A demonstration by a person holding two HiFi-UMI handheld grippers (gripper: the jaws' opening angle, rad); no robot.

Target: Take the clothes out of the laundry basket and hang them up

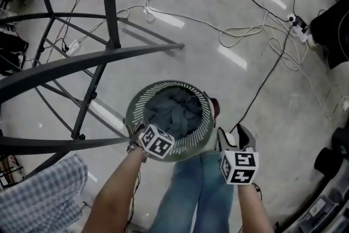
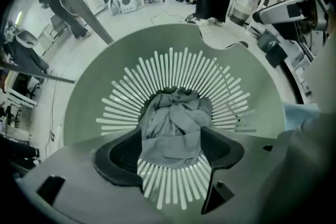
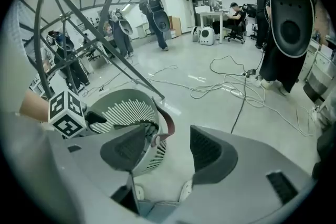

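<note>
A round green laundry basket (image 1: 139,103) with slotted walls stands on the floor in front of my feet, and a heap of grey clothes (image 1: 174,109) lies in it. My left gripper (image 1: 155,139) hangs over the basket's near rim. In the left gripper view it (image 2: 170,147) is open and looks straight down at the grey clothes (image 2: 173,118), apart from them. My right gripper (image 1: 234,136) is open and empty just right of the basket. The right gripper view shows it (image 3: 168,152) beside the basket (image 3: 123,110) and its red handle (image 3: 167,123).
A dark metal clothes rack (image 1: 109,13) with curved bars rises at the left. A checked garment (image 1: 43,193) shows at the lower left. White and black cables (image 1: 245,30) and a power strip (image 1: 297,22) lie across the floor beyond the basket. People stand in the background (image 3: 283,18).
</note>
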